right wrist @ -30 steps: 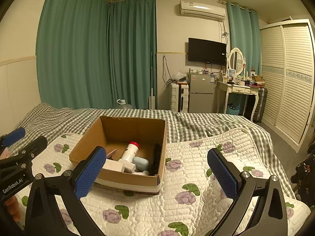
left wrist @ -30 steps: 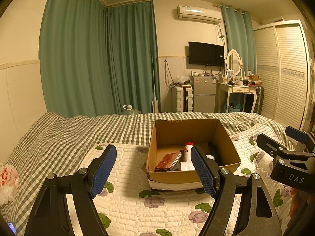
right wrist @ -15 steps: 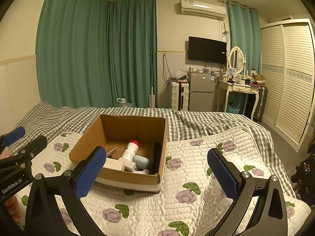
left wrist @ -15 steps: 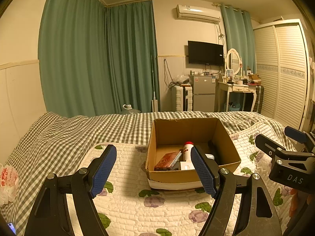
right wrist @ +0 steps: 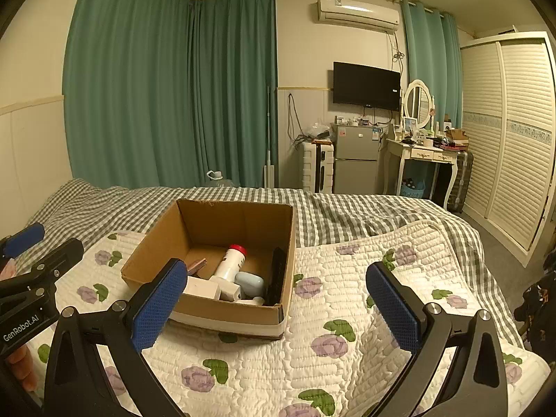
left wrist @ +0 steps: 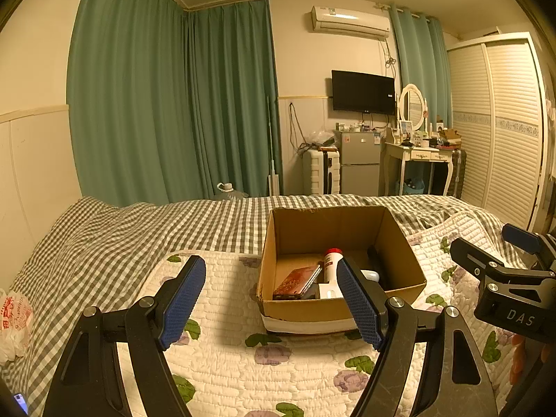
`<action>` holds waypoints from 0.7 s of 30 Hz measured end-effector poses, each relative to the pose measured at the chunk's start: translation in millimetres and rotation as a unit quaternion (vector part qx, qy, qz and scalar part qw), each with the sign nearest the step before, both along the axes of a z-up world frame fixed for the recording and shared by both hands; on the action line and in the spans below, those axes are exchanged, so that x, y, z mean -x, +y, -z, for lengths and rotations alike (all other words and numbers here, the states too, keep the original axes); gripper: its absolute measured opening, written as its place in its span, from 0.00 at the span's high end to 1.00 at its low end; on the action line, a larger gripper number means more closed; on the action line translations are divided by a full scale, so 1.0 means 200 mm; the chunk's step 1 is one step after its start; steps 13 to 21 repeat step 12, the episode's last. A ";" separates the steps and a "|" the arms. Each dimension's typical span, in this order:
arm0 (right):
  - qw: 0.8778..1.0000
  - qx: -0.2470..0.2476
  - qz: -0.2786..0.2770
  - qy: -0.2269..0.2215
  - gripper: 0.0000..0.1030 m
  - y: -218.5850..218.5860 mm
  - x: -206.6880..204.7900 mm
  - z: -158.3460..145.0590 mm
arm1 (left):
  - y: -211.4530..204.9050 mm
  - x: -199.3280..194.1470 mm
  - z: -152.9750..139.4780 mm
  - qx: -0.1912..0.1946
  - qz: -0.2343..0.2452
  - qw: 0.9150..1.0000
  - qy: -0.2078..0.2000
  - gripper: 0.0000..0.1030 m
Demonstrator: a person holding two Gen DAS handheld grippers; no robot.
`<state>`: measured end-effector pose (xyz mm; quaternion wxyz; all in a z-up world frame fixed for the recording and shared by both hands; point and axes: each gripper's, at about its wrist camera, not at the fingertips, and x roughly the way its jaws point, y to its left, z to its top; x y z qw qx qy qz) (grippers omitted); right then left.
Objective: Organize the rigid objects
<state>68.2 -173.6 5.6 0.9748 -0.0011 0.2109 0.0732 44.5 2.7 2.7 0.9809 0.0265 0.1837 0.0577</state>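
An open cardboard box sits on the quilted floral bedspread. Inside lie a white bottle with a red cap, a reddish flat case, white boxes, a pale blue case and a black remote. My left gripper is open and empty, held above the quilt just in front of the box. My right gripper is open and empty, near the box's front right corner. Each gripper shows at the edge of the other's view.
A grey checked blanket covers the far bed. A plastic bag lies at the left edge. Beyond the bed stand green curtains, a fridge, a dressing table and a wardrobe.
Both views have crept slightly closer to the box. Both grippers stay open and empty.
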 end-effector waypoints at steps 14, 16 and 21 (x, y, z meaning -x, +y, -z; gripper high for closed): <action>1.000 0.000 0.000 0.003 0.00 0.00 -0.01 0.01 | 0.00 0.01 0.04 0.001 0.000 1.000 0.005 0.22; 1.000 0.000 0.000 0.003 0.00 0.00 -0.01 0.01 | 0.00 0.01 0.04 0.001 0.000 1.000 0.005 0.22; 1.000 0.000 0.000 0.003 0.00 0.00 -0.01 0.01 | 0.00 0.01 0.04 0.001 0.000 1.000 0.005 0.22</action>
